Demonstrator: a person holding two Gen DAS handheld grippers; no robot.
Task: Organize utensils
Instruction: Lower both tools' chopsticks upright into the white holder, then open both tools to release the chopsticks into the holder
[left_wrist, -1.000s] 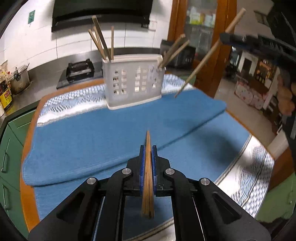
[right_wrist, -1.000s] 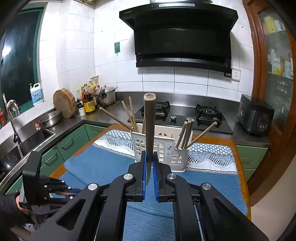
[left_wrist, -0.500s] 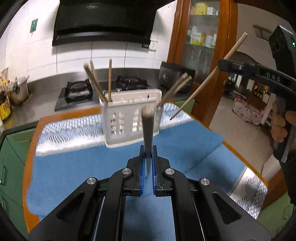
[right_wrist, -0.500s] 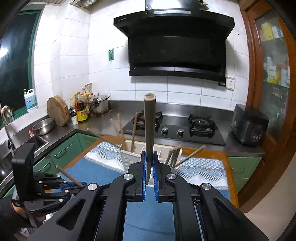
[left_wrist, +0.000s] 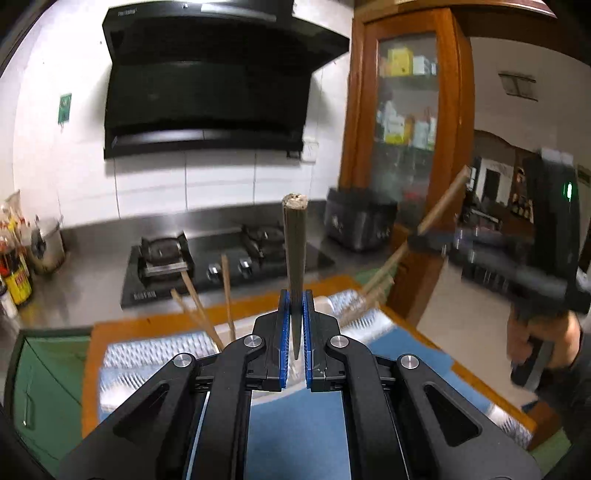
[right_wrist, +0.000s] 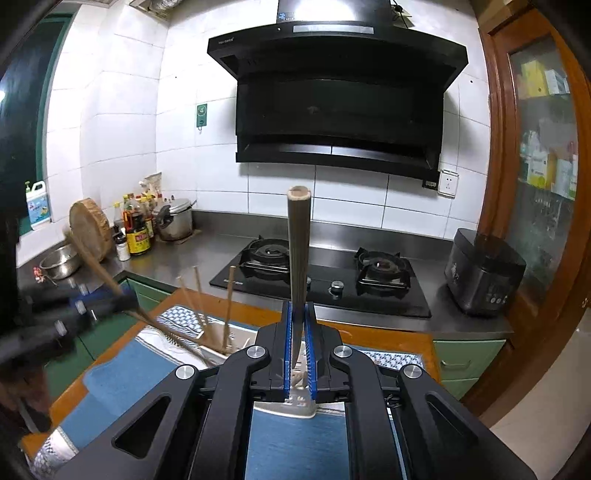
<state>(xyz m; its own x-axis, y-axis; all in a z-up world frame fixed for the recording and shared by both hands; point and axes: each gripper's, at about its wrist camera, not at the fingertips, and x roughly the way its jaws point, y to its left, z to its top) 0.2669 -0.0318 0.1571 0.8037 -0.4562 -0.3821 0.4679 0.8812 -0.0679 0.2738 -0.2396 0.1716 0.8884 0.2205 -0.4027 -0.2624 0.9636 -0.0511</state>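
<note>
You are pinching one chopstick (left_wrist: 294, 258) upright in your left gripper (left_wrist: 294, 332) and another chopstick (right_wrist: 299, 258) in your right gripper (right_wrist: 299, 339), above the white holder (right_wrist: 218, 356); risk: crossed sticks already inside are blocking entry.

Left gripper (left_wrist: 294, 325) fingers (left_wrist: 283, 332) clamp an upright chopstick (left_wrist: 295, 251) above the blue cloth (left_wrist: 295, 435)
</note>
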